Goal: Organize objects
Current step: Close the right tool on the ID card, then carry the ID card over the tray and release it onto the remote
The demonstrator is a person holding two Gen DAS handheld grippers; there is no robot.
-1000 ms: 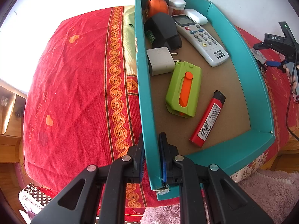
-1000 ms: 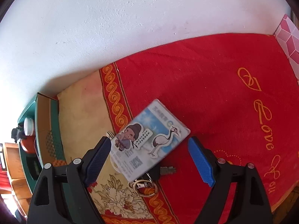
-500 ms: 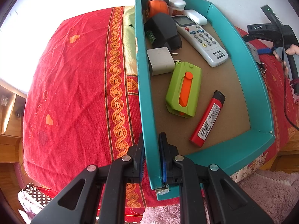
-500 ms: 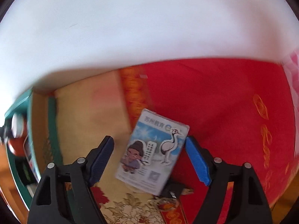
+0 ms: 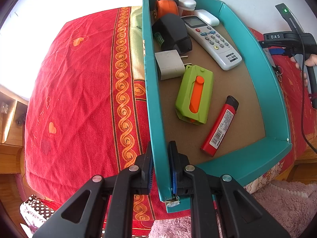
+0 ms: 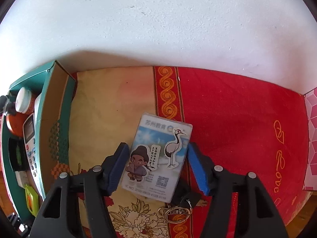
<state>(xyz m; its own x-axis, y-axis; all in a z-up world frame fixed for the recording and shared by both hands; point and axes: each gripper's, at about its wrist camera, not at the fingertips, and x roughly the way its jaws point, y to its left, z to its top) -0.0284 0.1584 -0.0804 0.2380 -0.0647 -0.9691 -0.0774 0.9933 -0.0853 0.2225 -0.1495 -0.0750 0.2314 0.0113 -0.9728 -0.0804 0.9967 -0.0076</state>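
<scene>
Closing right hand-held gripper (image 6: 156, 166) astride card (image 6: 158, 156); left (image 5: 160, 166) clamping box wall (image 5: 156, 119).

Red bedspread (image 5: 83, 91) bears teal box (image 5: 263, 83); card (image 6: 156, 158).

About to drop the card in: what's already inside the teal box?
Inside the teal box: red lighter, green-and-orange case, white plug adapter, black charger, remote, white case, capped jar, penguin toy. Anything behind the charger is hidden.
</scene>
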